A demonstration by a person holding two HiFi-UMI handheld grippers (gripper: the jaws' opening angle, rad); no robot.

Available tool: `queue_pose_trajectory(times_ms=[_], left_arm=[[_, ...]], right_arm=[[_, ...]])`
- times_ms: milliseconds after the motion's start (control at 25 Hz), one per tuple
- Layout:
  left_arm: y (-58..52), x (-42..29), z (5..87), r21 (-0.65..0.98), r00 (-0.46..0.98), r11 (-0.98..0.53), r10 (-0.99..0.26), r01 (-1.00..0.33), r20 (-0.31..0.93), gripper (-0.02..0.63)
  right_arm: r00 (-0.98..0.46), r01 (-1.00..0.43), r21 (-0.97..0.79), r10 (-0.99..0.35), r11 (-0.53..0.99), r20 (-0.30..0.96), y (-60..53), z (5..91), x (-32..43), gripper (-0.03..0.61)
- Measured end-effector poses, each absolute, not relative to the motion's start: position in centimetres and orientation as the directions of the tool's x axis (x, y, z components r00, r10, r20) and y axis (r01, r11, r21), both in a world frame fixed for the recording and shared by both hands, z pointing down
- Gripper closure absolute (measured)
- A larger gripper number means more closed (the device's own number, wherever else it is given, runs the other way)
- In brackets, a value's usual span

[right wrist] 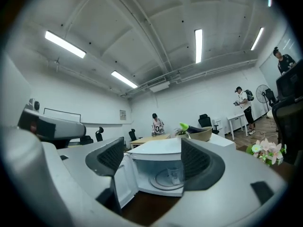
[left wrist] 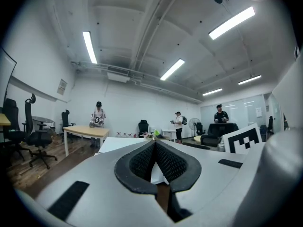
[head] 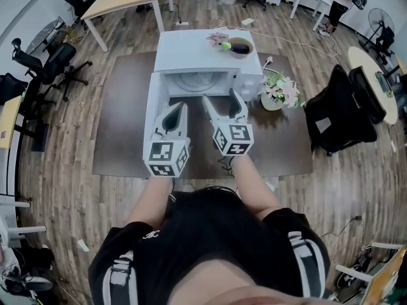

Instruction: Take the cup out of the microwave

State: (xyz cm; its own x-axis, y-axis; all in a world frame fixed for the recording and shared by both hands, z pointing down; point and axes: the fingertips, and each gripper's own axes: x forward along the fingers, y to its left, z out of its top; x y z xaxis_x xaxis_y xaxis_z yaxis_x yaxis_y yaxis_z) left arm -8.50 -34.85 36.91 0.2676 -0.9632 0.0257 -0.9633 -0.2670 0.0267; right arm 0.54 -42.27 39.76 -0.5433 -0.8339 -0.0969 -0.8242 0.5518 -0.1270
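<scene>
left tool (left wrist: 155,143) pinched together, right tool (right wrist: 152,154) spread empty before open microwave (right wrist: 158,147) holding cup (right wrist: 173,174).

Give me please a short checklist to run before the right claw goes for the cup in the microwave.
1. The microwave door is open: ok.
2. The cup stands upright on the turntable: ok.
3. The right claw is open and empty: ok.
4. Nothing stands between right claw and cup: ok.
5. The left claw is shut and empty: ok.
6. The cup's contents: cannot tell.
</scene>
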Motion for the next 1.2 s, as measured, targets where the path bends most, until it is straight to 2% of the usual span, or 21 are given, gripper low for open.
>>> queue_pose_trajectory(times_ms=[280,600,1200], left_arm=[[-36.9,-10.1,38.8,0.060,0.239,-0.237,-0.970,-0.970,0.042,0.614],[-41.4,-10.8,42.5,0.084,0.197,-0.189,-0.975,-0.978,0.105,0.614],[-48.9,-10.8,50.4,0.084,0.181,-0.168,-0.968,-0.982,0.173,0.614]], right_arm=[[-0.575,-0.813,-0.110,-0.818,0.572,-0.009,-47.9,45.4,-3.2,0.173],[-0.504,-0.864,-0.077,-0.852,0.498,0.141,-57.3,53.0,-5.3,0.172],[-0.471,-0.878,-0.049,-0.842,0.476,0.262,-69.7,63.8,-7.5,0.169]])
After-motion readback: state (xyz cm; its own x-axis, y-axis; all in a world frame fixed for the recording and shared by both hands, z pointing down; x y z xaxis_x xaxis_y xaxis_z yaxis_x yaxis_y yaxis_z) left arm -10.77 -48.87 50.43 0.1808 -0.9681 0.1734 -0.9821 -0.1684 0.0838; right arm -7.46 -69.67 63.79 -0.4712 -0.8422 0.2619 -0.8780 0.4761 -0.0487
